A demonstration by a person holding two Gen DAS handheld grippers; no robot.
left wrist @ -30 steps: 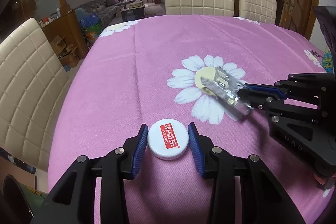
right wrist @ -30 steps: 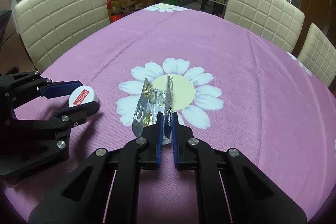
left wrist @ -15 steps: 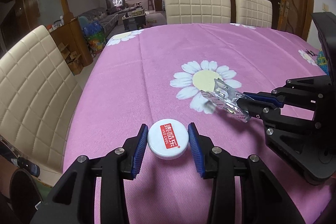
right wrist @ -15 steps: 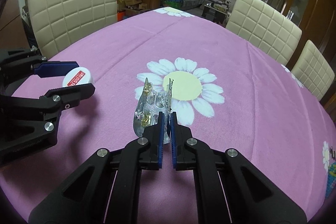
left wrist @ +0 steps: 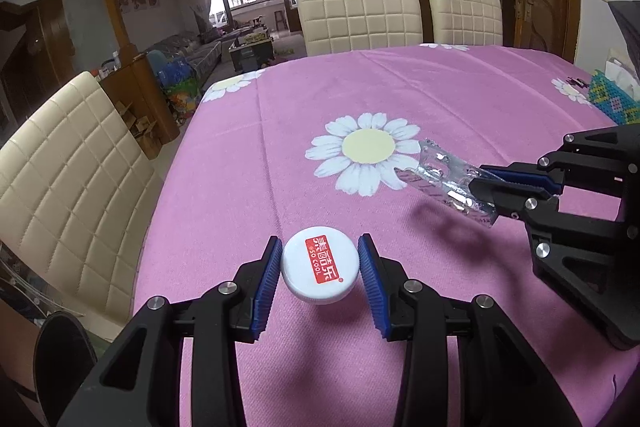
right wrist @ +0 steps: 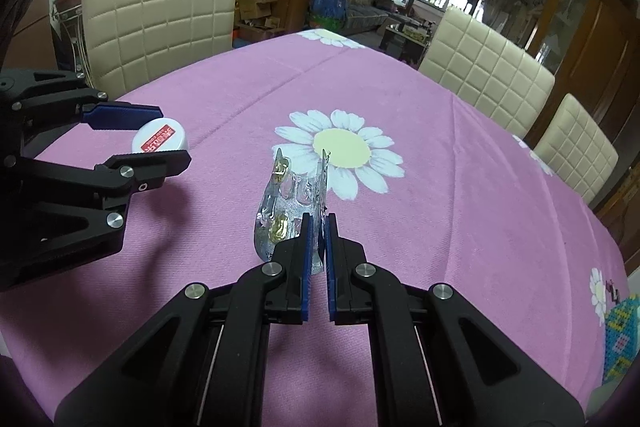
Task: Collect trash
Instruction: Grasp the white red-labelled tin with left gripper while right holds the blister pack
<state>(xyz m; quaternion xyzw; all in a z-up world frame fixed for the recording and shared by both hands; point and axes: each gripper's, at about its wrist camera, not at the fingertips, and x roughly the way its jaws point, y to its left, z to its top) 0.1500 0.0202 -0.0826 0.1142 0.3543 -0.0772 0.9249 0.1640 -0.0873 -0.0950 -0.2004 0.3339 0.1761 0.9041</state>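
My left gripper is shut on a white bottle cap with a red label and holds it above the pink tablecloth. The cap also shows in the right wrist view, between the left gripper's fingers. My right gripper is shut on a crumpled silver pill blister pack and holds it in the air. In the left wrist view the right gripper comes in from the right with the blister pack sticking out towards the daisy.
The table has a pink cloth with a large daisy print. Cream padded chairs stand around it, one at the left edge. A colourful woven item lies at the table's right edge.
Both grippers have risen above the table with their objects still held. The blister pack has lifted off the daisy and moved right and nearer.
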